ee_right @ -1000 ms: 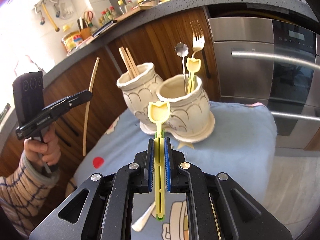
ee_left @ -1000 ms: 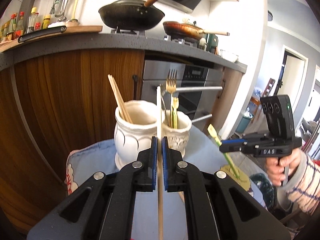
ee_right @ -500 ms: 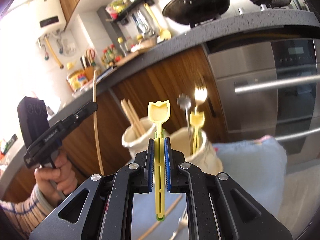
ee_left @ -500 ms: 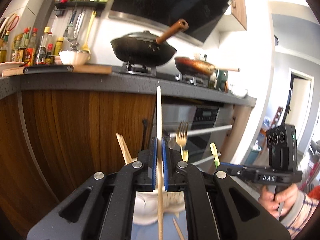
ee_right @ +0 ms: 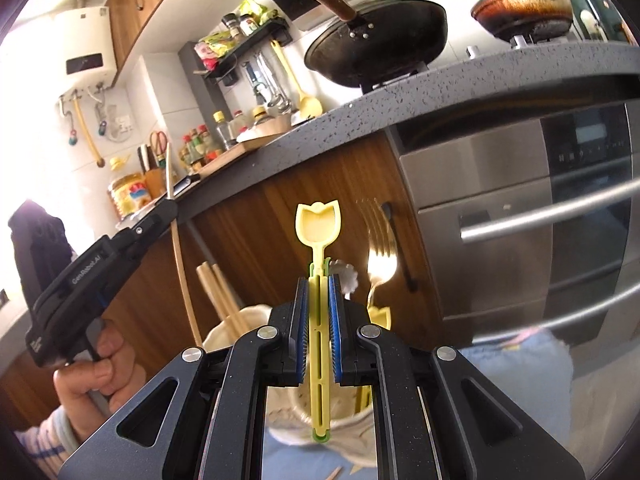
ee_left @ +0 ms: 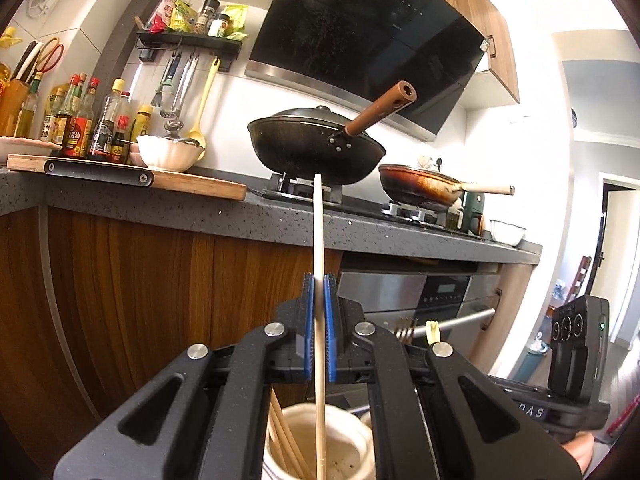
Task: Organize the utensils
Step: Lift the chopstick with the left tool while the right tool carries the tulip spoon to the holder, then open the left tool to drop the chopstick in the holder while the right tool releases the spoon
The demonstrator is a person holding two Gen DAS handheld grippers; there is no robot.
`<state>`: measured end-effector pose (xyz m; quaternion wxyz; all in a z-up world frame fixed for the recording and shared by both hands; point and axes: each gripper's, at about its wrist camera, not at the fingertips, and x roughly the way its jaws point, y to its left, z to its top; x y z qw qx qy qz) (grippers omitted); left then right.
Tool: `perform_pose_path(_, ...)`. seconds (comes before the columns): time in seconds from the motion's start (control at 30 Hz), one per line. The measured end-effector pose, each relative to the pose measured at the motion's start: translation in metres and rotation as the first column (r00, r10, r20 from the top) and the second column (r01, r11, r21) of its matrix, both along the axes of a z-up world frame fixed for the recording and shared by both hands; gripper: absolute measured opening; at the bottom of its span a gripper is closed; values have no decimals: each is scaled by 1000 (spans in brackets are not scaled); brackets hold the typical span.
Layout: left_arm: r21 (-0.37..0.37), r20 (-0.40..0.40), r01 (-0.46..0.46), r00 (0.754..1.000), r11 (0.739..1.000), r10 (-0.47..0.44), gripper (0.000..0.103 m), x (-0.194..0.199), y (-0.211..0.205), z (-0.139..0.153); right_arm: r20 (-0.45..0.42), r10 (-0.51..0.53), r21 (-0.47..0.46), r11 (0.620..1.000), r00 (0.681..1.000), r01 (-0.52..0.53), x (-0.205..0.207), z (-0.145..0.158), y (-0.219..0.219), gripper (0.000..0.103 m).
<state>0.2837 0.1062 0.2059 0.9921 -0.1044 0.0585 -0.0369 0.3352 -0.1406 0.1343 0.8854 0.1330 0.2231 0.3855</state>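
The left gripper [ee_left: 318, 284] is clamped on a pale, upright chopstick [ee_left: 318, 232]; the right gripper [ee_right: 318, 284] pinches a yellow tulip-shaped spoon [ee_right: 317, 226]. At bottom centre, the cream holder [ee_left: 348, 428] contains wooden chopsticks [ee_left: 286, 436].

A dark speckled counter [ee_left: 240, 216] tops wood cabinets [ee_left: 140, 300] beside a steel oven [ee_right: 540, 208]. A black hood [ee_left: 360, 40] hangs above; daylight fills the doorway [ee_left: 616, 240].

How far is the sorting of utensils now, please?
Done: chopsticks stand in one holder; a fork stands in the other. In hand: the left gripper holds a chopstick above its holder; the right gripper holds a yellow spoon. Left: dropping both.
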Motion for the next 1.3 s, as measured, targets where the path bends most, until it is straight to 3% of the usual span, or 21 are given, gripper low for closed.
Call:
perform_pose_path(0.17, -31, 9, -19, 1000, 999, 19, 5, 8, 4, -7, 51, -24, -23, 999, 998, 25, 6, 1, 11, 10)
perform_pose_path(0.5, -28, -64, -8, 998, 1000, 6, 5, 4, 0, -40, 102, -55, -100, 993, 993, 66, -4, -24, 19, 10)
perform_pose_path(0.9, 30, -165, 9, 986, 1000, -4, 5, -8, -7, -67, 73, -35, -194, 980, 997, 48, -17, -40, 21, 10)
perform_pose_path(1.3, 73, -278, 1, 960, 997, 19, 5, 9, -7, -71, 34, -16, -310, 950, 999, 26, -12, -44, 34, 10)
